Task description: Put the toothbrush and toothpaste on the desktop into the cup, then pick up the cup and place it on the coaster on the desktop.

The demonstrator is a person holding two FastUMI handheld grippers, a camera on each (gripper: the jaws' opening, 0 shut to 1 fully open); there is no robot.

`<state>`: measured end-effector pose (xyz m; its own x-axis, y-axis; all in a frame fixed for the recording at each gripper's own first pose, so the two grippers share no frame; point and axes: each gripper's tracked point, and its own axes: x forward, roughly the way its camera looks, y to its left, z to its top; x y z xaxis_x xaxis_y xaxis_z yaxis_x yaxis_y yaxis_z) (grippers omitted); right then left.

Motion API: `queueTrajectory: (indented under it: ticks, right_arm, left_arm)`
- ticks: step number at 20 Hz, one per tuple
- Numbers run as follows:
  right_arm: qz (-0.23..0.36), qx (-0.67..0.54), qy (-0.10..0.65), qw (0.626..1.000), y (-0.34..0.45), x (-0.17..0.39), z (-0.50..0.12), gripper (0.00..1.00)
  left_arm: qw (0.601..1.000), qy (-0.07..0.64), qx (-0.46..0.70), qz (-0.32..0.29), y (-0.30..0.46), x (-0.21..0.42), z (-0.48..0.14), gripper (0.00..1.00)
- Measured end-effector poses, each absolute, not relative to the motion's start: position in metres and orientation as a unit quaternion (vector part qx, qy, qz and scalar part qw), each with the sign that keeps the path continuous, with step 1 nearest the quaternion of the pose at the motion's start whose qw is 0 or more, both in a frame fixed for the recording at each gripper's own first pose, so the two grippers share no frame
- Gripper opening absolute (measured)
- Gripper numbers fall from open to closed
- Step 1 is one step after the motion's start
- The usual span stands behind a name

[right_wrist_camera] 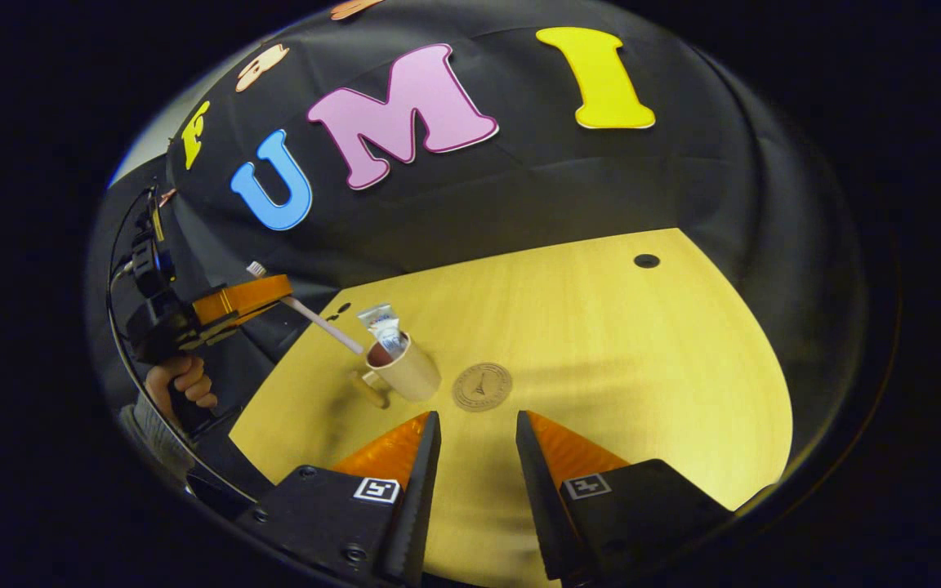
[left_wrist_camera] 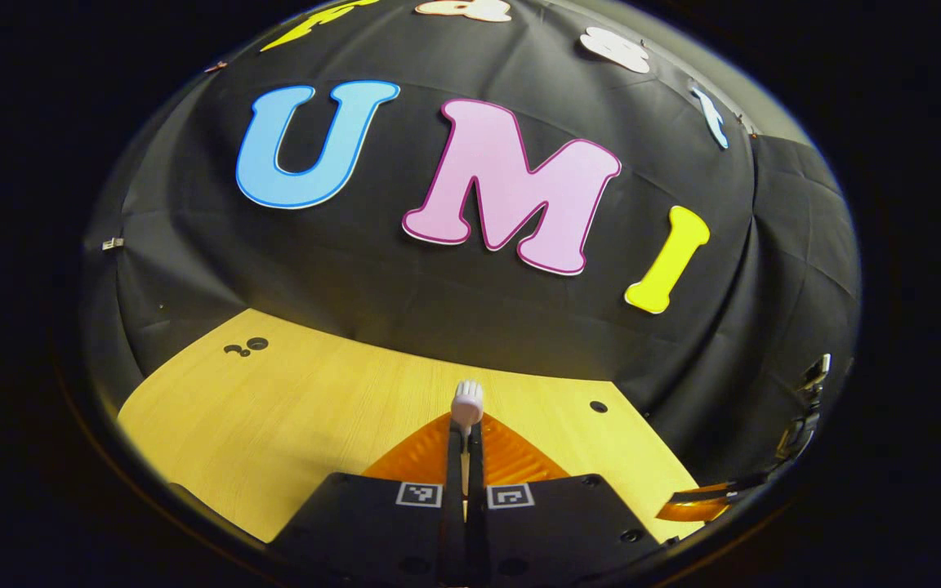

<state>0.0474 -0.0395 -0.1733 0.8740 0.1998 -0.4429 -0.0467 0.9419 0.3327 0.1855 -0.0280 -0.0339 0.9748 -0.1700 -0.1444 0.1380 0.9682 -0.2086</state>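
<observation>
In the left gripper view my left gripper (left_wrist_camera: 466, 445) is shut on a white toothbrush (left_wrist_camera: 467, 402), whose bristled head sticks out past the fingertips above the wooden desktop (left_wrist_camera: 291, 416). The right gripper view shows that left gripper (right_wrist_camera: 270, 296) held up at the left, with the toothbrush (right_wrist_camera: 319, 322) slanting down until its lower end reaches the rim of a tan cup (right_wrist_camera: 409, 374). A toothpaste tube (right_wrist_camera: 383, 327) stands in the cup. A round coaster (right_wrist_camera: 482, 386) lies just right of the cup. My right gripper (right_wrist_camera: 477, 418) is open, low over the desktop in front of the coaster.
A hand (right_wrist_camera: 180, 388) and a sleeve hold the left gripper at the desktop's left edge. The desktop (right_wrist_camera: 617, 367) has small dark holes (right_wrist_camera: 646, 260) near the black cloth wall. Bare wood stretches to the right of the coaster.
</observation>
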Motion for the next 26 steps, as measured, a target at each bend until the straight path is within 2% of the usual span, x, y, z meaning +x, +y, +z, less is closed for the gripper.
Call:
queueTrajectory:
  ticks: [7,17,20,21,22,24,25,26]
  right_arm:
    - [0.016,0.178,0.246,0.953,-0.071,0.035,-0.173,0.57]
    - [0.000,0.182,0.250,0.951,-0.080,0.028,-0.172,0.57]
    - [-0.002,0.182,0.253,0.950,-0.083,0.026,-0.172,0.57]
    - [-0.003,0.183,0.253,0.950,-0.084,0.024,-0.172,0.57]
    - [-0.004,0.183,0.253,0.950,-0.085,0.023,-0.171,0.57]
    - [-0.004,0.186,0.253,0.949,-0.087,0.022,-0.171,0.58]
    - [-0.005,0.187,0.254,0.949,-0.088,0.021,-0.171,0.57]
    - [-0.006,0.188,0.253,0.949,-0.089,0.021,-0.170,0.57]
  left_arm:
    - [0.990,0.109,-0.065,-0.067,-0.027,0.215,-0.072,0.06]
    - [0.980,0.173,-0.059,-0.079,-0.034,0.222,-0.127,0.06]
    - [0.976,0.188,-0.067,-0.085,-0.037,0.220,-0.137,0.09]
    - [0.975,0.192,-0.068,-0.085,-0.038,0.220,-0.140,0.04]
    - [0.975,0.194,-0.068,-0.087,-0.039,0.220,-0.143,0.20]
    - [0.974,0.200,-0.064,-0.087,-0.039,0.217,-0.146,0.28]
    - [0.973,0.203,-0.060,-0.089,-0.039,0.213,-0.147,0.41]
    - [0.973,0.206,-0.053,-0.092,-0.039,0.209,-0.147,0.35]
